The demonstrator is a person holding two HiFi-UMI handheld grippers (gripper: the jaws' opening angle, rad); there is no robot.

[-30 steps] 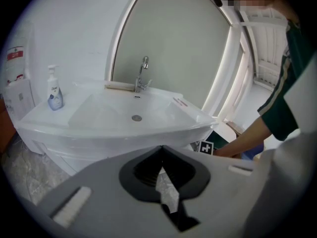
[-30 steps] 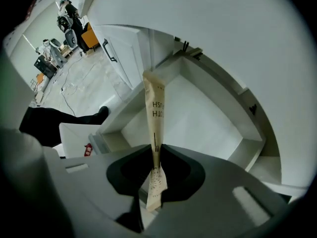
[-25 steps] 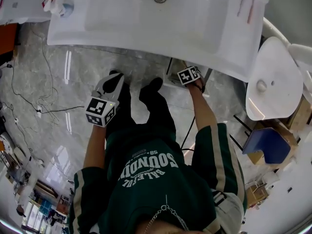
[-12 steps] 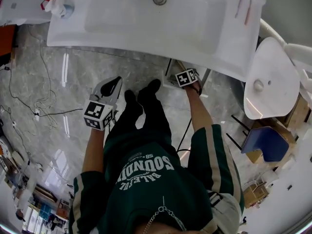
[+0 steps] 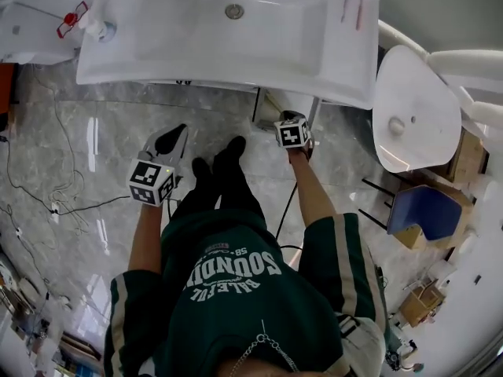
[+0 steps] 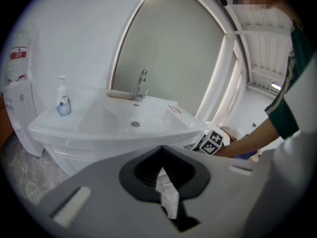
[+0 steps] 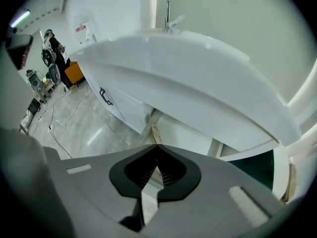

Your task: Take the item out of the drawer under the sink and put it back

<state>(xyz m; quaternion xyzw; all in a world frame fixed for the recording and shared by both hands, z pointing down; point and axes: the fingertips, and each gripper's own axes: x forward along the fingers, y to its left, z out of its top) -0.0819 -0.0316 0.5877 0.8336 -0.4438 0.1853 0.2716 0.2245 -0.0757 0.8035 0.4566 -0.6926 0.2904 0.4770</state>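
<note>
Reference: sink (image 5: 196, 34). Both grippers are held in front of it, over the marble floor (image 5: 78, 148).

Right gripper (image 7: 157, 147): jaws clenched, tips met, nothing seen between them. It is held lower than the sink's rim and pointed under the sink's right part, at a wooden strip (image 7: 156, 133) and the white cabinet panel (image 7: 185, 135) beside it. Contact with either cannot be told. A dark handle (image 7: 105, 97) is seen on the cabinet front, further left under the sink.

Left gripper (image 6: 161, 150): jaws likewise clenched tip to tip, nothing gripped; only a pale background is seen through the slot behind the tips. It is held further out from the sink than the right one, roughly in front of the basin's middle, and aimed at the sink. The marker cube (image 6: 212, 142) of the other gripper is seen from it, under the sink's right end.

The item cannot be made out in any view; it is held by neither gripper. Whether the drawer under the sink is open or closed cannot be told.

On the sink: soap bottle (image 6: 63, 99) at the left end, tap (image 6: 141, 85) at the back middle, two thin reddish strips (image 5: 352, 8) on the right rim. A white oval fixture (image 5: 413, 108) is seen right of the sink, and a blue seat (image 5: 428, 210) further out from it. The person's dark shoes (image 5: 218, 157) are placed in front of the sink, between the grippers.
</note>
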